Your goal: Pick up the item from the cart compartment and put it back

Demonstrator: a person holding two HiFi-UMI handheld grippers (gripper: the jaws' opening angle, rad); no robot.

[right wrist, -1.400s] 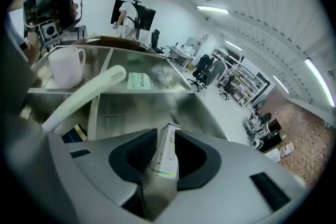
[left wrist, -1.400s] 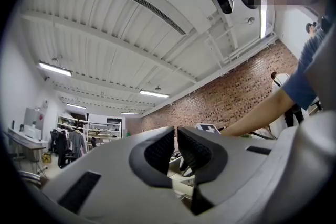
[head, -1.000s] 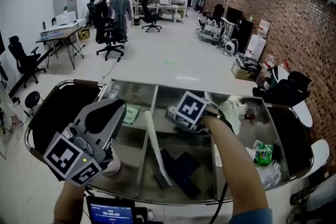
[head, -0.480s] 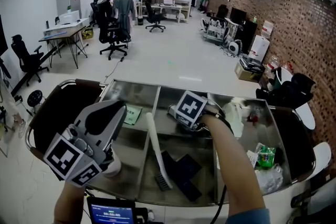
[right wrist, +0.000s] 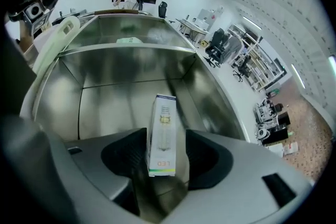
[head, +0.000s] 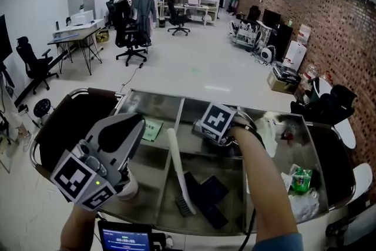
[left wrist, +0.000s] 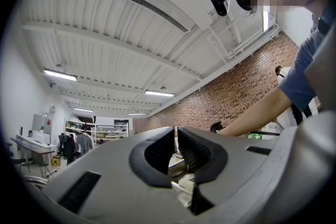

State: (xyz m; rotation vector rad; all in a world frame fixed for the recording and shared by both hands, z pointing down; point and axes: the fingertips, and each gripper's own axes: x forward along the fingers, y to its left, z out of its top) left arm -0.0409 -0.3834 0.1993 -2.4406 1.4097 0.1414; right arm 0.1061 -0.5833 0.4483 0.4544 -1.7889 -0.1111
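A small white LED bulb box (right wrist: pixel 164 134) stands upright between the jaws of my right gripper (right wrist: pixel 167 153), low in the steel cart's middle compartment (right wrist: pixel 121 68). The jaws are opening, and a gap shows between the box and the right pad. In the head view only that gripper's marker cube (head: pixel 217 121) shows over the far part of the middle compartment; the box is hidden there. My left gripper (head: pixel 120 133) hovers over the cart's near left corner, its jaws almost touching with nothing between them (left wrist: pixel 176 147).
A white-handled brush (head: pixel 176 161) and a black dustpan (head: pixel 207 197) lie in the middle compartment. A green card (head: pixel 151 128) lies in the left one. White cloth (head: pixel 267 129), a green packet (head: pixel 301 179) and a clear bag (head: pixel 302 204) fill the right one. A screen (head: pixel 123 239) sits below.
The head view has drifted a little, so the cart sits slightly lower and to the right. Both grippers keep nearly the same places over the cart.
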